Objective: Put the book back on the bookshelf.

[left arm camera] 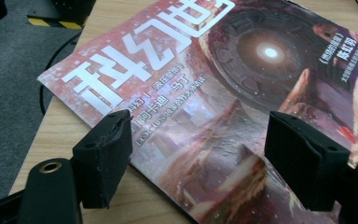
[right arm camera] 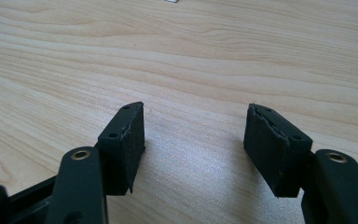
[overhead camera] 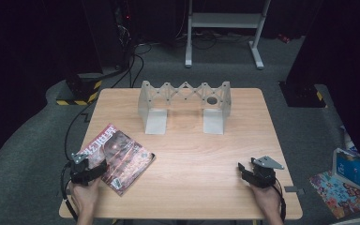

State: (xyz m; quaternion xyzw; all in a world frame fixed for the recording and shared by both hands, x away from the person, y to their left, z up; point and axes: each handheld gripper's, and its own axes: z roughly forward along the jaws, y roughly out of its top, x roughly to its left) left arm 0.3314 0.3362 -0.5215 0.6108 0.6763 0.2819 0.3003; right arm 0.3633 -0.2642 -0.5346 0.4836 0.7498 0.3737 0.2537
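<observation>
High view: wooden table (overhead camera: pixel 187 140), grey folding rack (overhead camera: pixel 183 105) at its far edge, well beyond the magazine (overhead camera: pixel 119 157). Magazine lies flat by the near-left table edge, one corner close to overhanging. My left gripper (left arm camera: pixel 198 154) hovers over its near edge, jaws spread, nothing held. Risk: thin cover may slide or crumple instead of lifting. Right gripper (right arm camera: pixel 196 140) released over bare wood; ample room between.

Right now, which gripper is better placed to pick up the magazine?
Left. The left gripper hangs open right over the near edge of the magazine, its jaws straddling the cover. The right gripper is open over bare table, well off to the other side.
</observation>
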